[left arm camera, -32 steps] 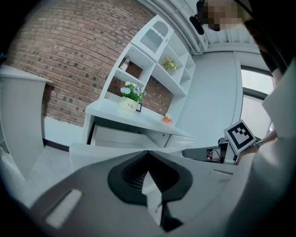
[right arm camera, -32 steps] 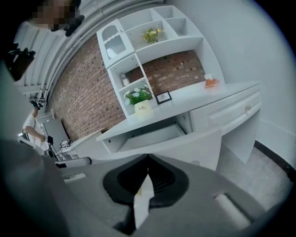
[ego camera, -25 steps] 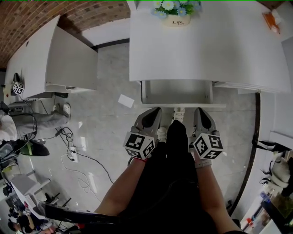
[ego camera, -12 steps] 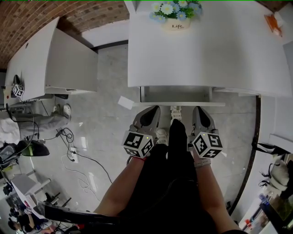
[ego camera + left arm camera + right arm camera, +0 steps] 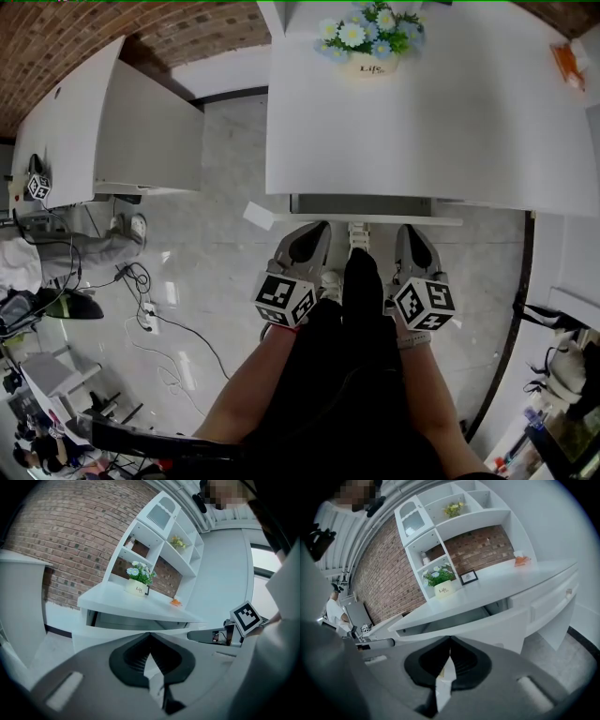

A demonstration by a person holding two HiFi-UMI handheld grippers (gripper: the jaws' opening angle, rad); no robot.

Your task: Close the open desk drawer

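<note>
the desk drawer (image 5: 366, 220) sits under the near edge of the white desk (image 5: 422, 131), out only a little way. a narrow strip of its inside shows between the desk edge and its white front panel. the left gripper (image 5: 317, 229) and the right gripper (image 5: 405, 229) both point straight at that front panel, one toward each end. from above, their tips look to be right against it. in each gripper's own view the jaws are pressed together with nothing between them, and the drawer front lies just past the tips.

each gripper carries its marker cube at the back, the left cube (image 5: 285, 298) and the right cube (image 5: 425, 302), with a bare forearm behind each one. the person's legs in black trousers (image 5: 347, 375) stand between the two grippers, close to the drawer.

on the desk, well back from the drawer, stands a white flower pot (image 5: 368, 47) with blue and white blooms. a small orange thing (image 5: 572, 64) lies near the desk's right side. behind the desk a white shelf unit (image 5: 440, 531) rises against a brick wall (image 5: 122, 28), and a small picture frame (image 5: 468, 577) stands next to the pot.

off to the left is a second white desk (image 5: 103, 122). a sheet of paper (image 5: 259, 212) lies on the pale floor (image 5: 216, 281) just left of the drawer, and cables (image 5: 150, 309) trail farther left.
</note>
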